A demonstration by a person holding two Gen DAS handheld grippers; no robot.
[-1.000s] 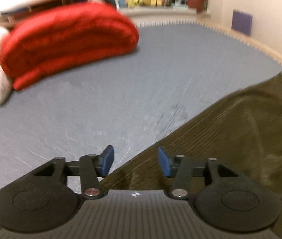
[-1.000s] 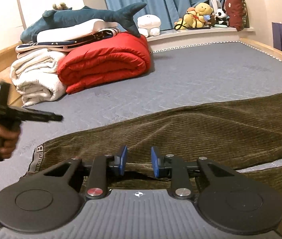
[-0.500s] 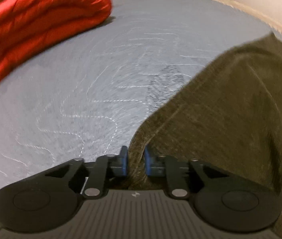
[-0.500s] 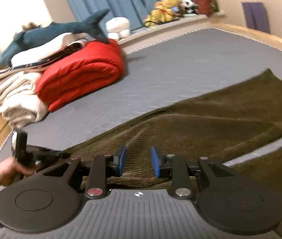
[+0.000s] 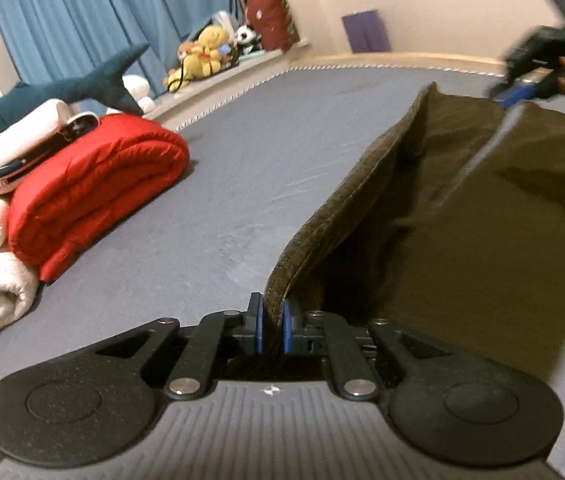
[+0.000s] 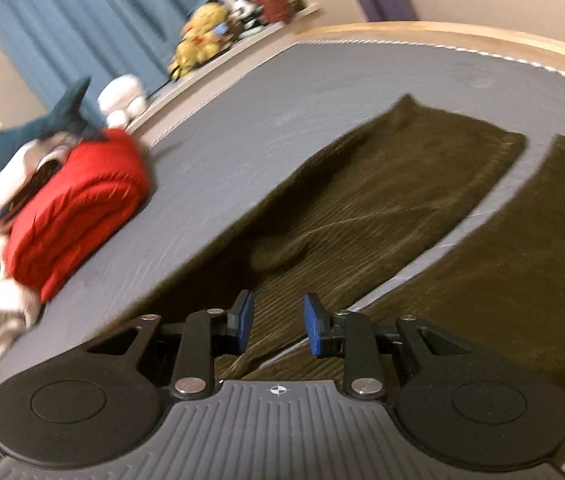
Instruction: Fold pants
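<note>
On grey bed (image 5: 266, 152), olive-brown corduroy pants (image 5: 462, 240). Left claw (image 5: 272, 324) clenched on lifted edge; right claw (image 6: 278, 324) released above them, gripping nothing. Carry edge across keeping fabric taut, matching legs.

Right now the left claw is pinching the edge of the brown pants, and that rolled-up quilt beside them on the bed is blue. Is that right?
Not quite. The rolled quilt is red, not blue; the left wrist view shows it plainly, and the blue thing is the curtain behind. The rest holds: the left claw is shut on the edge of the brown pants.
</note>
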